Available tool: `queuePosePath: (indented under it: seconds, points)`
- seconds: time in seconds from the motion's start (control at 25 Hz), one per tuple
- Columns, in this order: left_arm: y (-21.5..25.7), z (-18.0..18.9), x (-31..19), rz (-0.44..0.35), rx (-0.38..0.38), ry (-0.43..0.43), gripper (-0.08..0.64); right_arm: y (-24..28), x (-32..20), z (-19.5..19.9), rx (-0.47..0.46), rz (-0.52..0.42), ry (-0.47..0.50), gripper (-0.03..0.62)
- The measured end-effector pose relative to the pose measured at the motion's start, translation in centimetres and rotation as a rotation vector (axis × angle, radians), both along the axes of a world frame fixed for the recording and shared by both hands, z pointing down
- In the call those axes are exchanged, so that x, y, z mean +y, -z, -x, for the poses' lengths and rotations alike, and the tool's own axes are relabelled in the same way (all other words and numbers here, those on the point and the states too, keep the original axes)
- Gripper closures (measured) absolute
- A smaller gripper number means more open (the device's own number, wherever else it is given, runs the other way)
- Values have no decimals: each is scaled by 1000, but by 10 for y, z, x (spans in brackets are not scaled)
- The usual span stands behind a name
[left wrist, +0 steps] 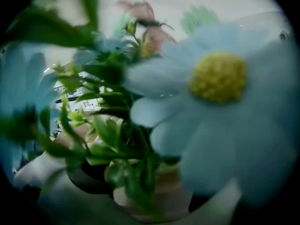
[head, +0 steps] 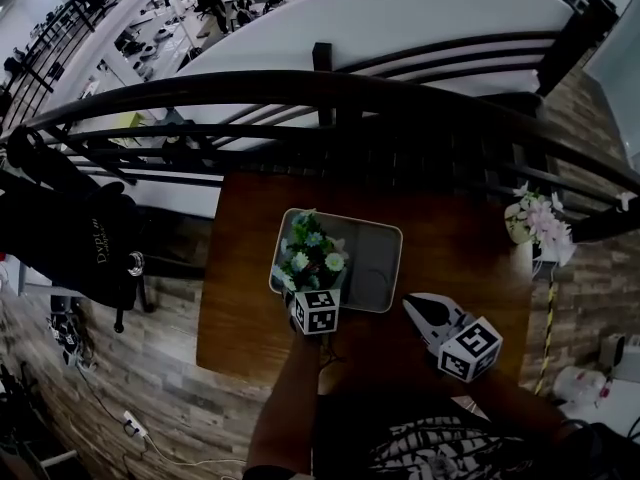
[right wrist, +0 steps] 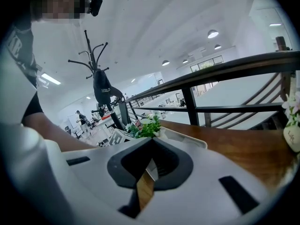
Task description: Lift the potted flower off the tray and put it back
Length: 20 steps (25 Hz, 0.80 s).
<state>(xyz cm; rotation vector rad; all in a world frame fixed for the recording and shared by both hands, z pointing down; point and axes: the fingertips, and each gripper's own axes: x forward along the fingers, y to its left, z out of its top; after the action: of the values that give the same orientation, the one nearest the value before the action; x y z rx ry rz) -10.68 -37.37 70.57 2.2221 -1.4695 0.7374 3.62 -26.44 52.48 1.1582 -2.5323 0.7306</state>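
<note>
The potted flower (head: 310, 256), pale blue and white blooms over green leaves, stands at the left side of the grey tray (head: 378, 258) on the brown table. My left gripper (head: 313, 288) reaches into it from the near side. In the left gripper view blurred blooms fill the picture, and the beige pot (left wrist: 157, 191) sits low between the two jaws, their dark pads against both its sides. I cannot tell whether the pot is off the tray. My right gripper (head: 412, 304) rests to the right of the tray, shut and holding nothing (right wrist: 152, 143). The flower (right wrist: 147, 125) shows beyond it.
A small white vase of pink flowers (head: 535, 220) stands at the table's far right corner. A black railing (head: 320, 93) runs behind the table. A coat rack with a black jacket (head: 70, 230) stands left of the table. My forearms cross the table's near edge (head: 240, 368).
</note>
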Motion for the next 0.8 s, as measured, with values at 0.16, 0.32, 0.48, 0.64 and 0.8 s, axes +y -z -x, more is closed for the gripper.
queuePosePath:
  seconds: [0.16, 0.32, 0.48, 0.64, 0.8]
  points:
    - [-3, 7, 22, -2, 20, 27, 34, -4, 8, -1, -7, -6, 10, 595]
    - [19, 25, 58, -24, 77, 103, 35, -3, 15, 2, -26, -23, 25, 595]
    - [53, 33, 99, -66, 134, 152, 128, 6, 17, 8, -23, -53, 44, 595]
    - [104, 25, 132, -146, 177, 197, 427, 14, 24, 10, -33, -85, 63, 595]
    - [154, 23, 147, -229, 249, 255, 551, 18, 33, 10, -28, -129, 86, 595]
